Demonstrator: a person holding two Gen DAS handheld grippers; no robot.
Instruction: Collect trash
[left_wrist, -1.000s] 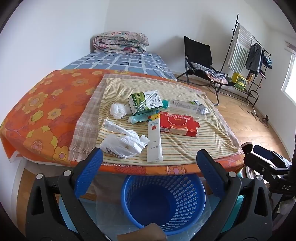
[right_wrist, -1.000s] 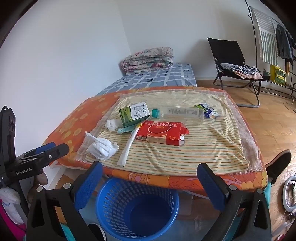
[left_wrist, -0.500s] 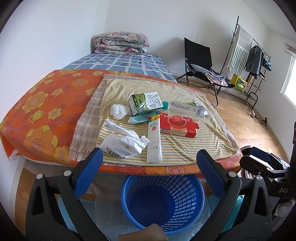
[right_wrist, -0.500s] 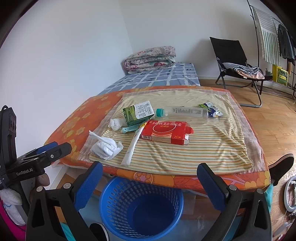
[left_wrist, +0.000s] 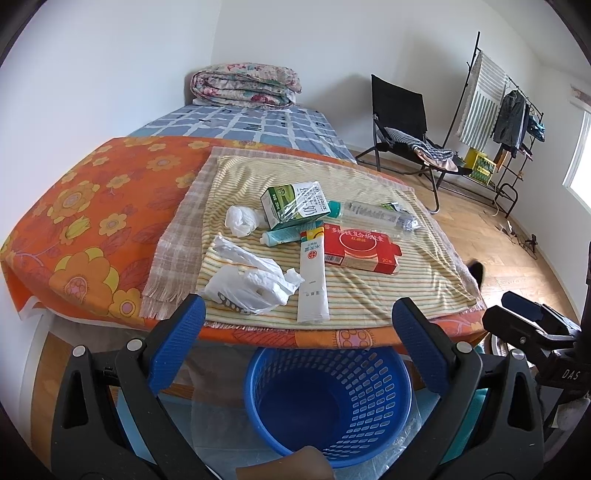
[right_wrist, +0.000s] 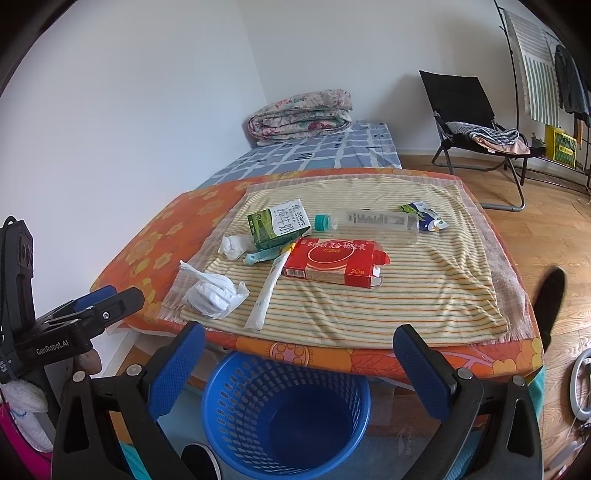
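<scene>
**A:** How do your grippers stand?

**B:** Your left gripper is released, blue pads spread wide with nothing between them, hanging short of the near edge of the desk. Your right gripper is the same: jaws apart and empty, also back from the edge.

**A:** And the trash?

**B:** All of it lies on the striped cloth over the desk. Nearest you on the left is a crumpled white plastic bag. Just right of it lies a long white tube box, its far end touching a red carton. Behind those sit a green-and-white milk carton, a teal tube in front of it, and a wad of white tissue to its left. A clear plastic bottle lies on its side beyond the red carton, teal cap toward the milk carton, with a small crushed wrapper at its base end.

**A:** Where is the bin?

**B:** The blue basket stands on the floor below the desk's near edge, directly under your grippers. I see nothing inside it.
</scene>
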